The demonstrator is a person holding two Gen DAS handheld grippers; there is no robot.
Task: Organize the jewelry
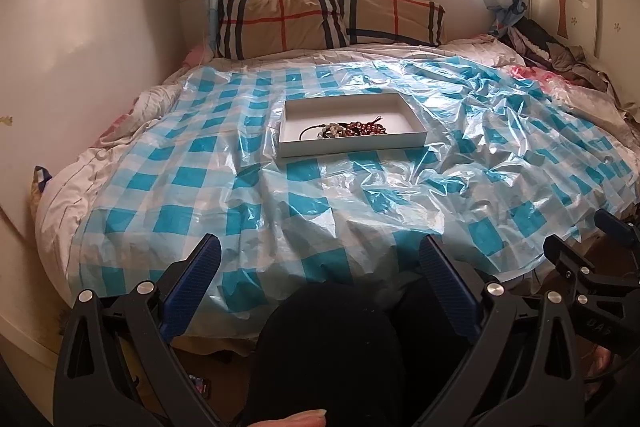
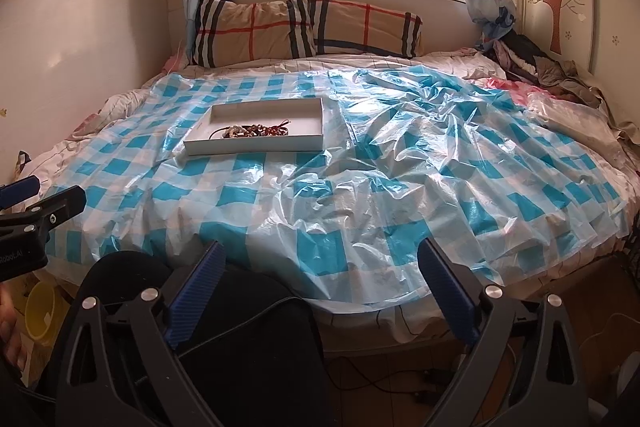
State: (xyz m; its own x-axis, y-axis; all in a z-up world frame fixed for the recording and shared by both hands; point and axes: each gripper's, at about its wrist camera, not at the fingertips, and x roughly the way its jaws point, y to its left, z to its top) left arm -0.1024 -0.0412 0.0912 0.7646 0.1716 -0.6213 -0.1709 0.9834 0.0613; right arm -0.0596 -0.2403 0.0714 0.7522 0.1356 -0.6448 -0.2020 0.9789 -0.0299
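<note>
A shallow white box lies on the bed's blue-and-white checked plastic sheet. Inside it is a heap of beaded bracelets and cords, brown, white and black. The box and the bracelets also show in the right wrist view, left of centre. My left gripper is open and empty, held back at the near edge of the bed, well short of the box. My right gripper is open and empty, also at the near edge, to the right of the left one.
Two plaid pillows lean against the wall under the window. A pile of dark clothes lies at the bed's far right corner. The person's dark-clothed knees sit just below the grippers. Walls close in on the left and right.
</note>
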